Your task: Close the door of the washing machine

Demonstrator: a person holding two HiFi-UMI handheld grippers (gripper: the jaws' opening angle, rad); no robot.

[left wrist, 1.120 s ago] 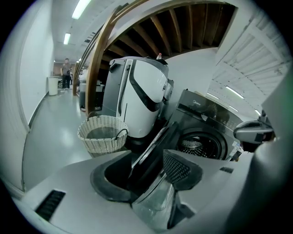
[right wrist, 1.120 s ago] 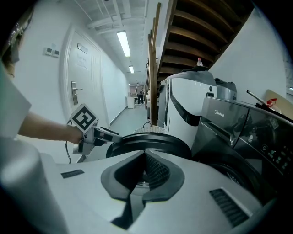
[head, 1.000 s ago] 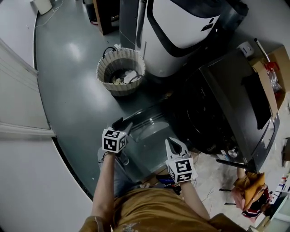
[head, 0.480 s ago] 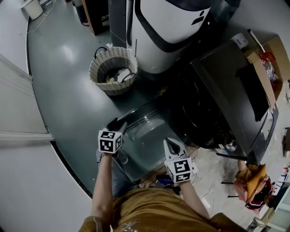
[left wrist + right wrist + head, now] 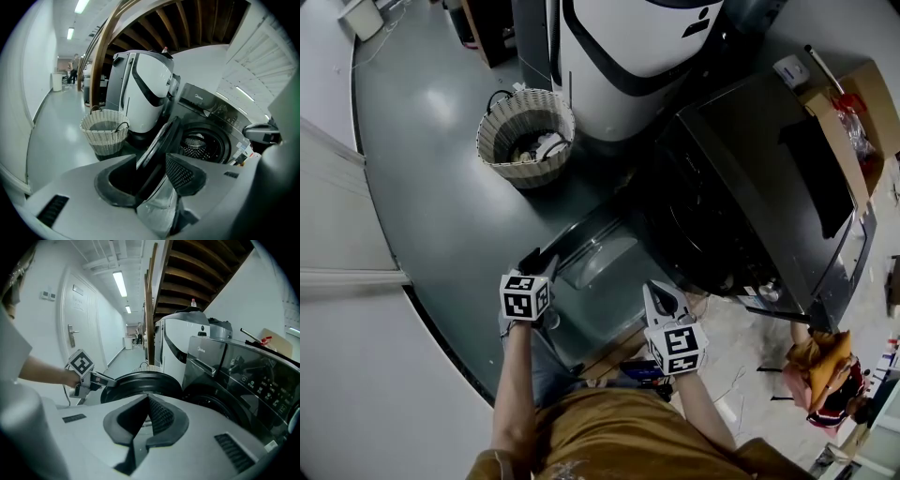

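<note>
The dark front-loading washing machine [image 5: 769, 178] stands at the right with its round door [image 5: 598, 255] swung wide open towards me. My left gripper [image 5: 540, 263] is at the door's outer rim. In the left gripper view the door's edge [image 5: 161, 138] stands between its wide jaws [image 5: 151, 161]. They have just been closing a little, and the left pad still shows a gap, so it is open. The drum opening [image 5: 202, 143] shows behind. My right gripper [image 5: 659, 295] hovers over the door's near side, shut and empty [image 5: 149, 399].
A wicker basket [image 5: 525, 136] sits on the grey floor left of the machine, beside a tall white appliance [image 5: 628, 56]. A cardboard box [image 5: 855, 94] lies on the washer's far side. A white wall [image 5: 356, 309] runs along my left.
Both grippers have shifted a little towards the machine with me. The left one stays at the door's rim, and the door's angle looks the same.
</note>
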